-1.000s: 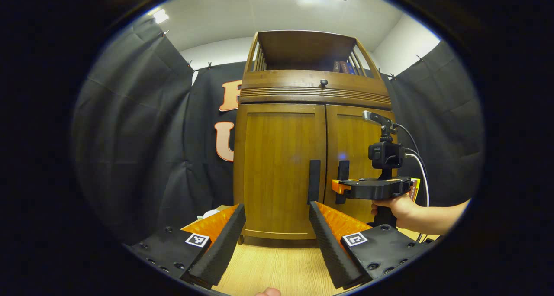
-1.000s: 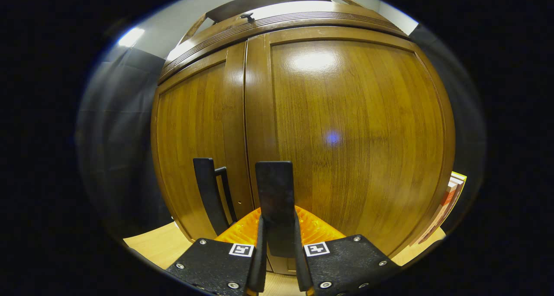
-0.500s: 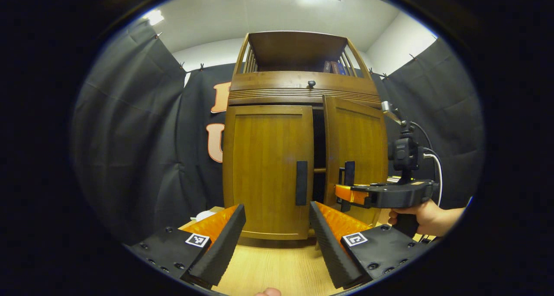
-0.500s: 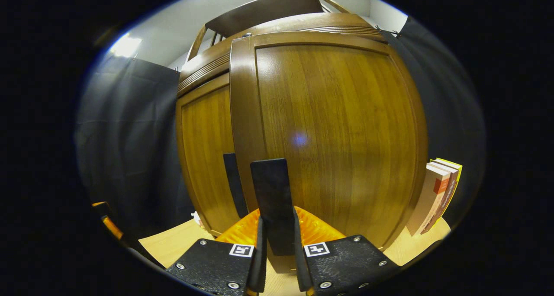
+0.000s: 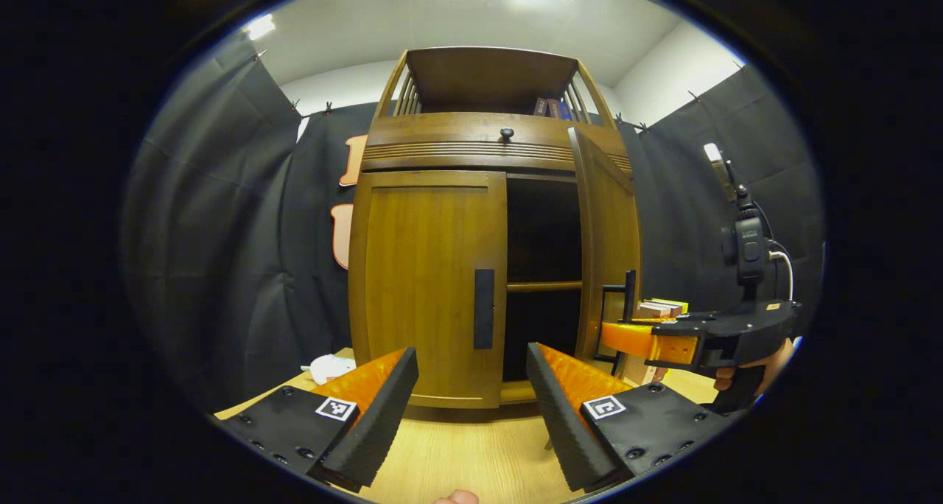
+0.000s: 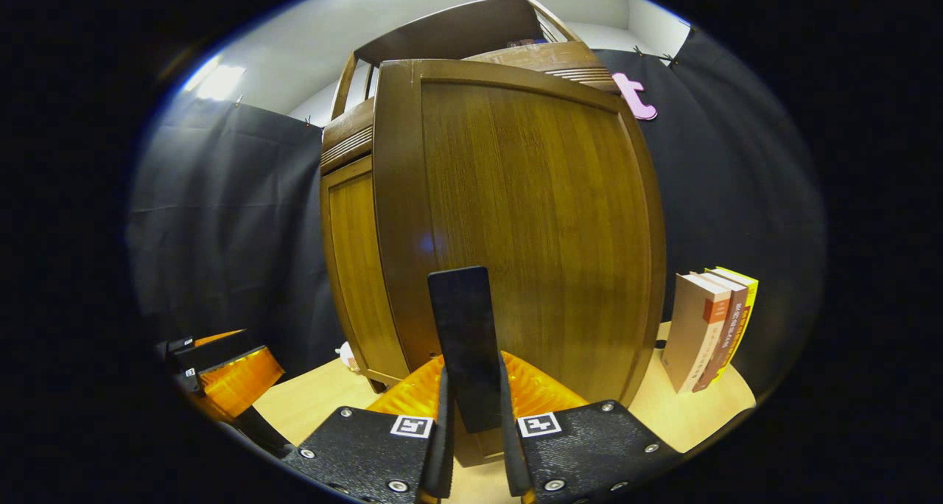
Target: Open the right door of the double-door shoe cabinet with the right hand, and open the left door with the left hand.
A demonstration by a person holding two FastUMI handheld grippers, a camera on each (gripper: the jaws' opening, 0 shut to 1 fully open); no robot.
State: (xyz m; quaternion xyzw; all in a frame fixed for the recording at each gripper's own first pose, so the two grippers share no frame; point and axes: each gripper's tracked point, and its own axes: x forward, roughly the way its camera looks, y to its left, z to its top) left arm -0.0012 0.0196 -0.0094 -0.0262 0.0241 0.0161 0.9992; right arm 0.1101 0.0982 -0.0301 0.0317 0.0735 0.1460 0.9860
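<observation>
On the worktop point(image 5: 457, 460), the left claw point(image 5: 471, 393) gapes wide before the wooden shoe cabinet point(image 5: 427, 283), whose right door point(image 6: 516, 224), handle point(image 6: 464, 342) pinched by the right claw point(image 6: 471, 423), stands swung open, baring a dark shelved interior point(image 5: 543, 268).

Books point(image 6: 707, 327) stand right of cabinet point(image 5: 427, 283), perhaps touching.

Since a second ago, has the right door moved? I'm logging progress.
Yes. The right door has swung outward from the shut left door, baring the dark cabinet interior, with the right gripper clamped on its handle.
</observation>
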